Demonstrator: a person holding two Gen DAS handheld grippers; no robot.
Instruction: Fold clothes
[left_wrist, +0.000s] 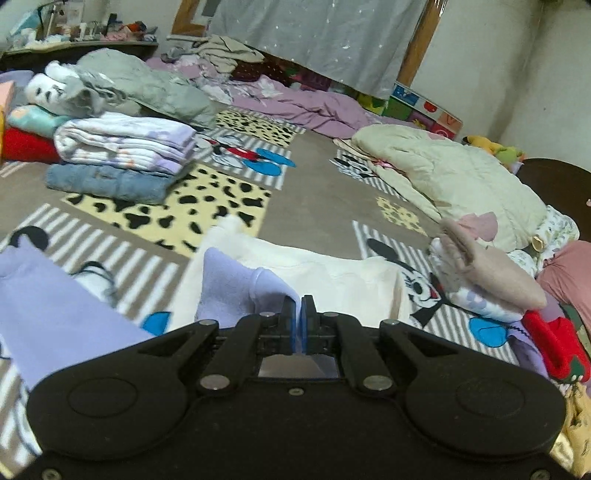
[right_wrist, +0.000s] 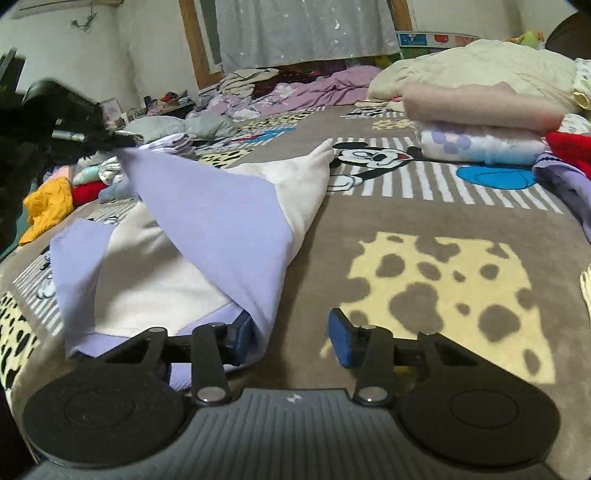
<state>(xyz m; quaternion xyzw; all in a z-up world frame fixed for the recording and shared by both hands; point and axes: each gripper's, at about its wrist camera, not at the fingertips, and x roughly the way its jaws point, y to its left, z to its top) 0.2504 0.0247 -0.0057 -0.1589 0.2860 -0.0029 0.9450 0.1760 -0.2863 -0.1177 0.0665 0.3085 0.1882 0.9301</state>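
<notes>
Grey cartoon-print blanket (left_wrist: 314, 177) covers the bed; folded stacks (left_wrist: 122, 155) sit left, curtain (left_wrist: 314, 40) behind. Left gripper (left_wrist: 299, 306) pinches the lilac-and-cream garment (left_wrist: 236, 291).

Right wrist view — right gripper (right_wrist: 291, 332) spread wide, one finger touching the garment (right_wrist: 207, 221) lying on the blanket (right_wrist: 424, 229).

**Counts of what is on the patterned blanket**

We count two handheld grippers: the left black gripper (left_wrist: 299, 306) and the right black gripper with blue pads (right_wrist: 291, 332). One lavender-and-cream garment (right_wrist: 207, 221) lies spread out. We see two neat stacks of folded clothes: one with a white floral piece over blue denim (left_wrist: 122, 155), and one with a pink piece over a white dotted piece (right_wrist: 480, 125). One quilted cream comforter (left_wrist: 450, 173) sits heaped. One crumpled mustard-yellow cloth (right_wrist: 48, 210) lies apart.
</notes>
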